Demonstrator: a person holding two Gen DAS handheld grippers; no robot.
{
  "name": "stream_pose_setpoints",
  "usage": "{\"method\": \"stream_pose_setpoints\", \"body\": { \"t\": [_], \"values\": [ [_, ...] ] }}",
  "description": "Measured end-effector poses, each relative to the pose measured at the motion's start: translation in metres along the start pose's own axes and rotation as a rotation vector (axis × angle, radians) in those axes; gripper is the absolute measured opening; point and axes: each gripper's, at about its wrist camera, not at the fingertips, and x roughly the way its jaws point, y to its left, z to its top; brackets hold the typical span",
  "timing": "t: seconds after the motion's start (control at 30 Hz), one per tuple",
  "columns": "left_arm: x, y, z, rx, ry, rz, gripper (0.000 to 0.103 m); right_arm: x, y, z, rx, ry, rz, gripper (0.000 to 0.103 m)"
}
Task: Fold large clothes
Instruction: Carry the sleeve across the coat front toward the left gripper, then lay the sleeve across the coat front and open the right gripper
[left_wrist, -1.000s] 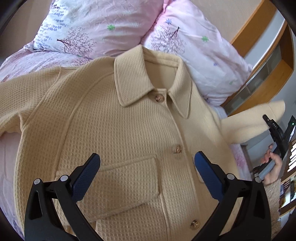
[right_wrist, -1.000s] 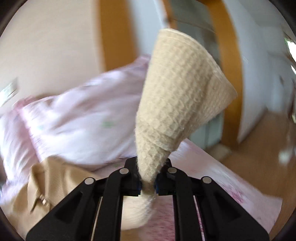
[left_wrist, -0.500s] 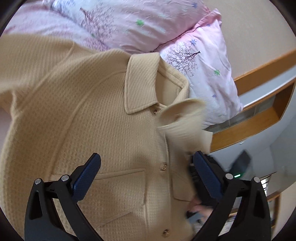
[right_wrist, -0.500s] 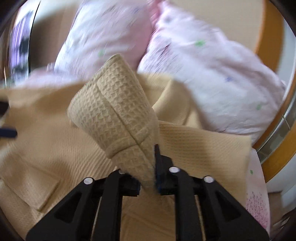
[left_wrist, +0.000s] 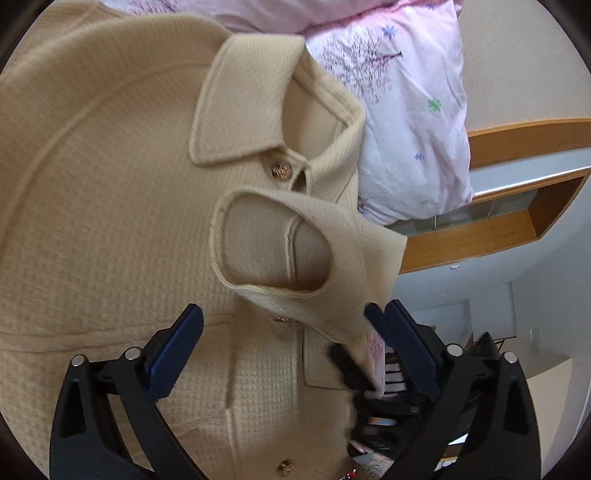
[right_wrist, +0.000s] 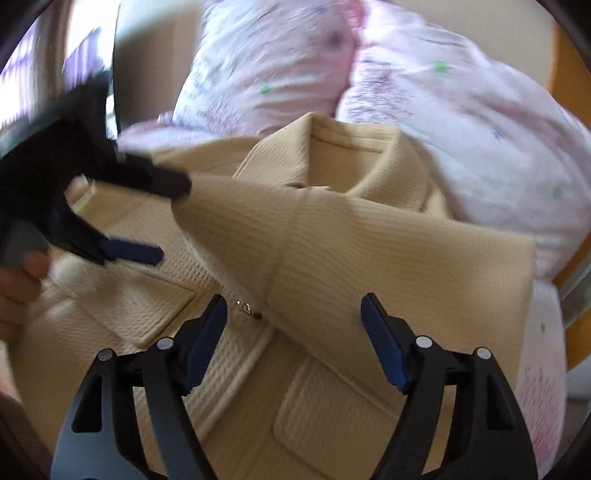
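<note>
A beige waffle-knit jacket lies front up on the bed, its collar toward the pillows. One sleeve is folded across the chest, and the cuff mouth gapes toward the left wrist camera. My left gripper hovers over the buttoned front. Its jaws are closing slightly and hold nothing. My right gripper is just above the folded sleeve. Its jaws are opening, and the cloth lies loose below them. The left gripper, held by a hand, appears blurred at the left of the right wrist view.
Pink floral pillows lie past the collar and also fill the top of the right wrist view as pillows. A wooden headboard shelf runs along the bed's far side. Pink bedsheet shows beside the jacket.
The right gripper swung the sleeve from high in the air down over the jacket front, then opened and let it go. The left gripper rolled and sank closer to the jacket.
</note>
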Motion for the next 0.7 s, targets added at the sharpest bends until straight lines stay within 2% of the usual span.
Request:
{"method": "stream_pose_setpoints", "body": {
  "t": [0.17, 0.23, 0.27, 0.3, 0.33, 0.4, 0.47, 0.53, 0.6, 0.63, 0.7],
  "values": [
    [0.02, -0.004, 0.005, -0.034, 0.026, 0.024, 0.08, -0.041, -0.043, -0.008, 0.167, -0.069, -0.025, 0.075],
    [0.028, 0.003, 0.011, -0.075, 0.019, 0.032, 0.066, -0.05, -0.054, -0.009, 0.205, -0.09, -0.041, 0.075],
    [0.031, 0.007, 0.013, -0.1, 0.016, 0.026, 0.053, -0.056, -0.059, -0.01, 0.223, -0.105, -0.054, 0.075],
    [0.034, 0.011, 0.016, -0.123, 0.013, 0.014, 0.035, -0.057, -0.062, -0.01, 0.23, -0.111, -0.062, 0.075],
    [0.035, 0.012, 0.018, -0.127, 0.004, 0.009, 0.027, -0.059, -0.064, -0.01, 0.238, -0.115, -0.07, 0.075],
    [0.031, 0.006, 0.024, -0.088, -0.02, 0.019, 0.019, -0.062, -0.068, -0.011, 0.256, -0.121, -0.078, 0.075],
    [0.017, -0.01, 0.029, -0.011, -0.075, 0.028, 0.017, -0.059, -0.07, -0.011, 0.261, -0.126, -0.078, 0.075],
    [0.003, -0.022, 0.031, 0.075, -0.131, 0.076, 0.017, -0.058, -0.069, -0.011, 0.26, -0.133, -0.089, 0.075],
    [-0.004, -0.023, 0.032, 0.143, -0.173, 0.171, 0.017, -0.057, -0.07, -0.012, 0.269, -0.146, -0.108, 0.073],
    [-0.004, -0.017, 0.033, 0.159, -0.186, 0.245, 0.017, -0.056, -0.072, -0.012, 0.282, -0.146, -0.114, 0.072],
    [0.0, -0.001, 0.037, 0.144, -0.163, 0.332, 0.017, -0.05, -0.078, -0.011, 0.322, -0.136, -0.104, 0.066]
  ]
}}
